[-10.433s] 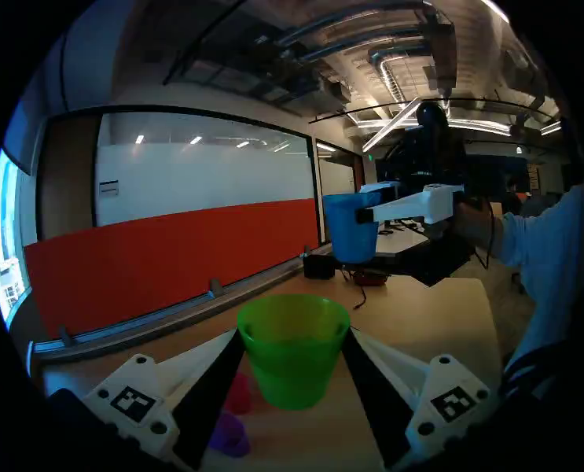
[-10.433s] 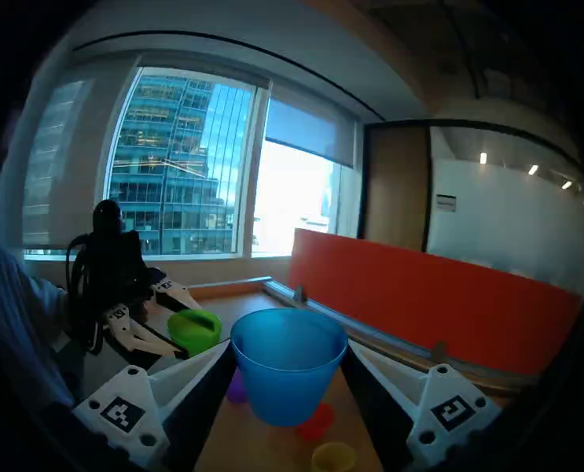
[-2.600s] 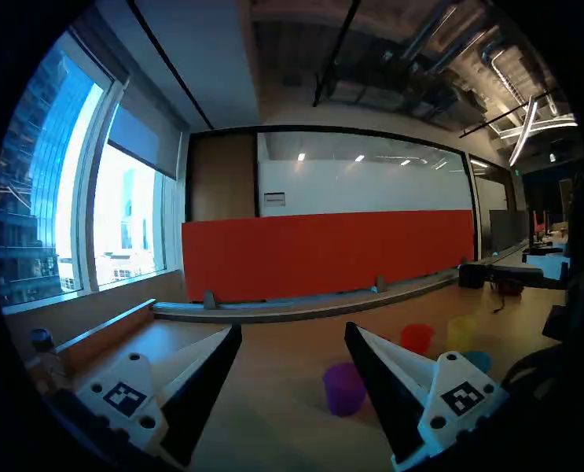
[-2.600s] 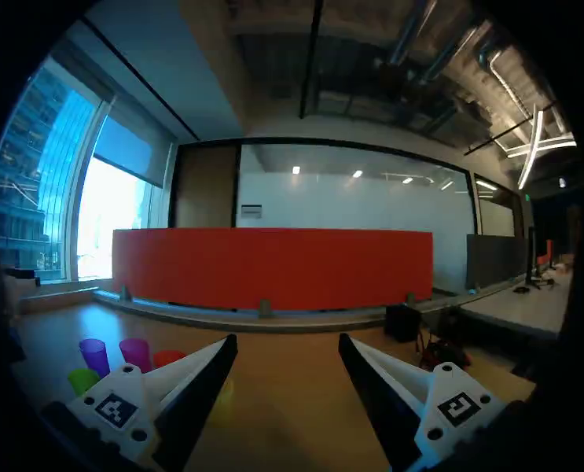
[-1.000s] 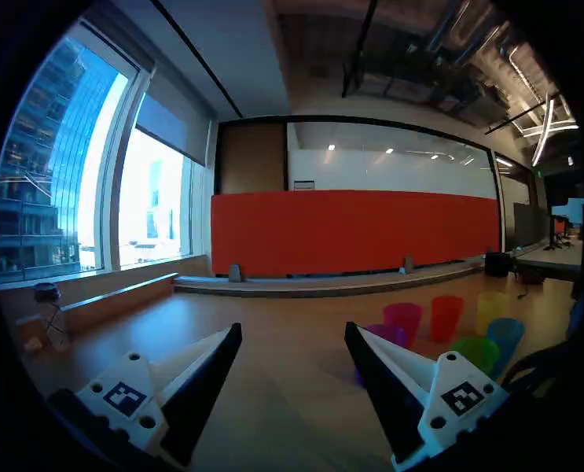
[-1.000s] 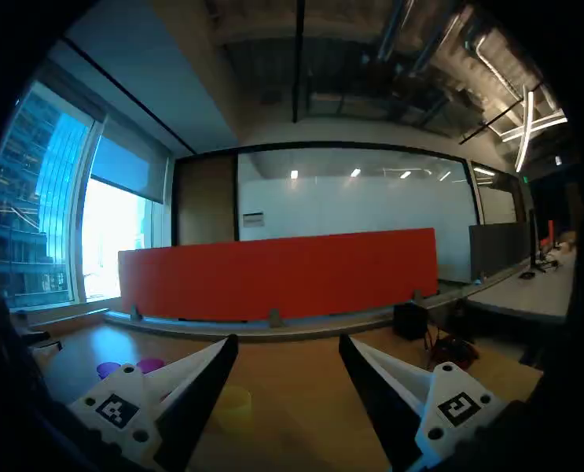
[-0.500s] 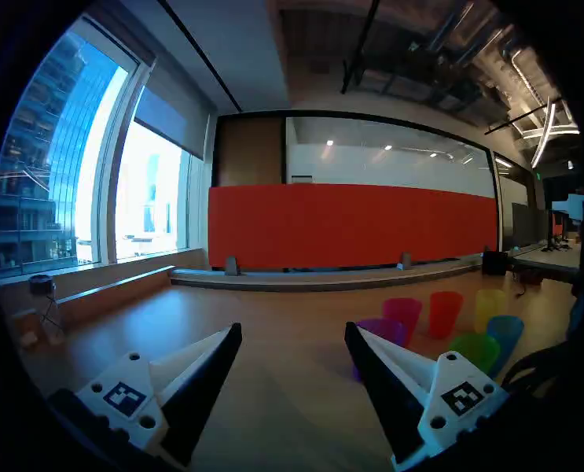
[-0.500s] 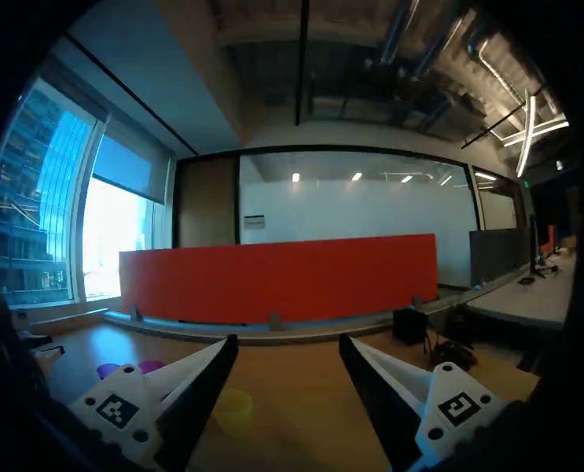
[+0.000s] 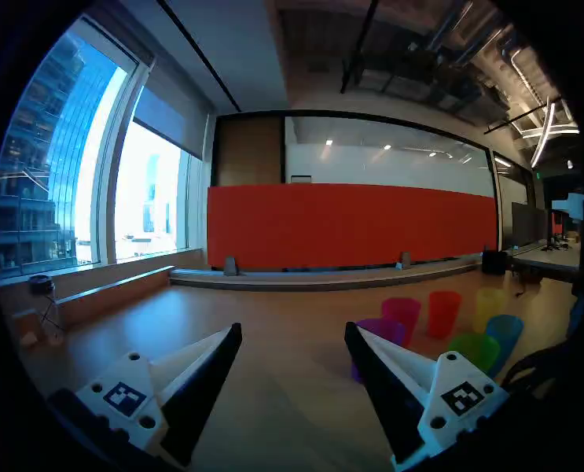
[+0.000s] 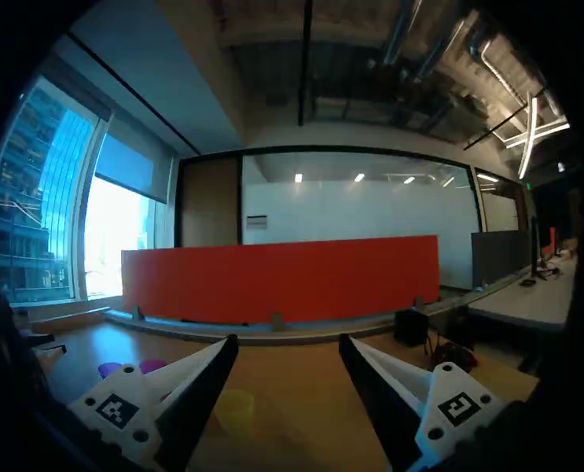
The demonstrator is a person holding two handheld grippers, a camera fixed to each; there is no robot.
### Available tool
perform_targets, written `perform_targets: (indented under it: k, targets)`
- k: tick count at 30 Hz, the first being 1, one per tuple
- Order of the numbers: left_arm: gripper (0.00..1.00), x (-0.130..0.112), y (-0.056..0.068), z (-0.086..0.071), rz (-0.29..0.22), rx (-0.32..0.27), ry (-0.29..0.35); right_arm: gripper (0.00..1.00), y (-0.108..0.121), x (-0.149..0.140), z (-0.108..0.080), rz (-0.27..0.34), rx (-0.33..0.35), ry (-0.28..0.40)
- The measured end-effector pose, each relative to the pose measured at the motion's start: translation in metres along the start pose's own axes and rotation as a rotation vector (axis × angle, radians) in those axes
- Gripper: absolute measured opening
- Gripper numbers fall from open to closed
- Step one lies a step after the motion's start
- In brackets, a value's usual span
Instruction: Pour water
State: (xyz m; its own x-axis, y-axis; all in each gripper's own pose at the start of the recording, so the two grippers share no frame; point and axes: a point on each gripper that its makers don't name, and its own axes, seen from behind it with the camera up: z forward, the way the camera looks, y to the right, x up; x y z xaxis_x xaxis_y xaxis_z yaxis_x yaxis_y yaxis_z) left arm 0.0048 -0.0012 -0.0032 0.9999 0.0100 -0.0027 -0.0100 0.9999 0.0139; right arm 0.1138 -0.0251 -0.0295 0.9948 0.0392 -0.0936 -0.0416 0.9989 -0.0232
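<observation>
Left gripper (image 9: 292, 329) fingers spread, empty; green plastic cup (image 9: 476, 346) and blue plastic cup (image 9: 505, 329) stand on wooden surface (image 9: 292, 311) beyond right finger. Right gripper (image 10: 288, 340) fingers spread, empty; yellow plastic cup (image 10: 235, 409) just inside left finger

White wedge-shaped fingers (image 9: 417, 377), black inner faces, square black-and-white markers (image 9: 125, 398), small screws (image 9: 97, 387).

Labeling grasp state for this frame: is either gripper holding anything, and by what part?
Nothing held. The left gripper and right gripper are both open with empty gaps; the cups stand on the table.
</observation>
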Motion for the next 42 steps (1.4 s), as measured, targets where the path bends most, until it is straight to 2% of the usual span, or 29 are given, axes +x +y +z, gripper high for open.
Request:
perform_targets:
  k: [15,30,38,42]
  targets:
    - [0.97,0.001,-0.001,-0.001,0.001,-0.001,-0.001,0.99,0.013,-0.009,0.000,-0.031,0.004,0.012]
    - [0.98,0.000,-0.001,-0.001,0.001,-0.001,-0.001,0.99,0.020,-0.044,0.008,-0.040,-0.007,0.010]
    - [0.98,0.000,-0.001,-0.001,0.001,-0.001,-0.001,0.99,0.026,-0.068,0.011,-0.076,-0.027,0.008]
    - [0.97,0.001,-0.001,-0.001,0.001,0.000,-0.001,0.99,0.028,-0.078,0.013,-0.068,-0.028,-0.006]
